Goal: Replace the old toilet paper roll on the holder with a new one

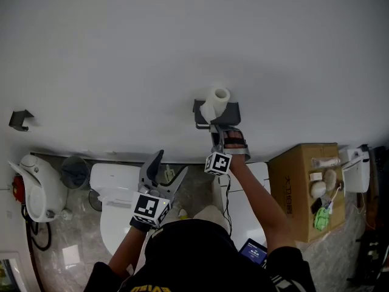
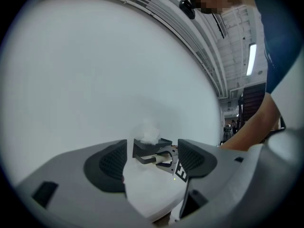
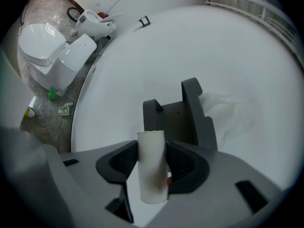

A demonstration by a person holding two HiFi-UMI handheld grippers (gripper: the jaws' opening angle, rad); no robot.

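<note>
Closest to the lens, the right gripper (image 3: 153, 161) is pictured with its fingers closed partway on the bare cardboard tube (image 3: 152, 177) of the spent roll. The tube is gripped across its middle, just in front of the dark wall holder (image 3: 183, 110). Whether it is fully free of the holder's arms cannot be told. The new roll (image 1: 219, 97) is seen resting on top of the holder, with a loose tail hanging over the front. The left gripper (image 2: 151, 159) is held low and well apart, its fingers spread wide with nothing between them.

The old core is judged to be on its way out. It would best be drawn straight back from the wall, gripped firmly but not crushed, and kept low so that the roll perched above is not knocked off. The idle left gripper could be brought up to steady or take that roll.

Open room is plentiful: the white wall (image 1: 121, 53) is bare around the holder. Below, the toilet (image 1: 115, 215) is set to the left and a cardboard box (image 1: 298, 181) to the right, both well clear. Only the holder's protruding arms need to be minded.
</note>
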